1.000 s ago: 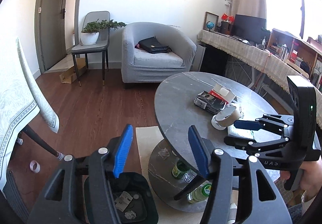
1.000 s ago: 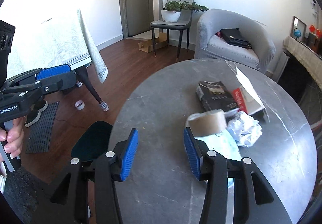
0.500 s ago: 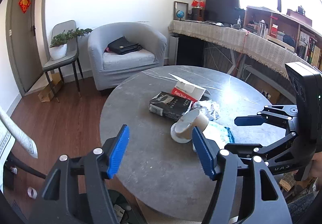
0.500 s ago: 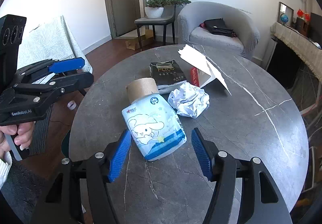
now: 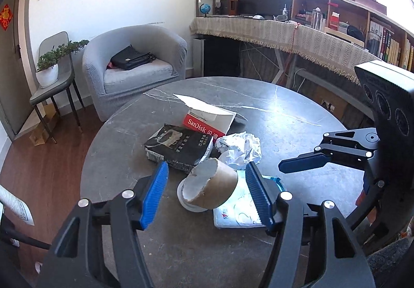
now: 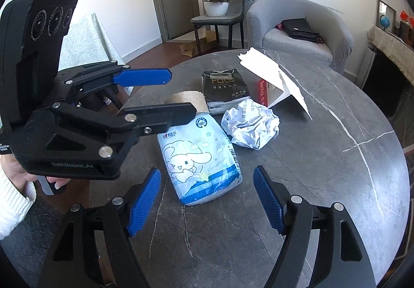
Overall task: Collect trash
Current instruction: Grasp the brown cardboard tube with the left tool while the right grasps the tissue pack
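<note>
On the round grey marble table (image 5: 284,112) lies a heap of trash. A brown cardboard roll (image 5: 212,189) lies on its side between the fingers of my left gripper (image 5: 207,184). Those jaws are closing, but the pads stand clear of the roll. My right gripper (image 6: 207,179) straddles a blue cartoon tissue pack (image 6: 199,158), its jaws opening and not touching it. A crumpled white paper ball (image 6: 252,127), a black tissue pack (image 6: 225,86) and a torn red-and-white SanDisk box (image 6: 269,88) lie just behind.
A grey armchair (image 5: 134,60) with a black bag stands beyond the table, with a chair holding a potted plant (image 5: 49,73) beside it. A cloth-covered desk (image 5: 284,34) runs along the right wall. A hand in a white sleeve (image 6: 13,184) holds the left gripper.
The left gripper swung from above the floor bin up over the table and came down around the cardboard roll. The right gripper closed in on the blue pack and its jaws widened.
</note>
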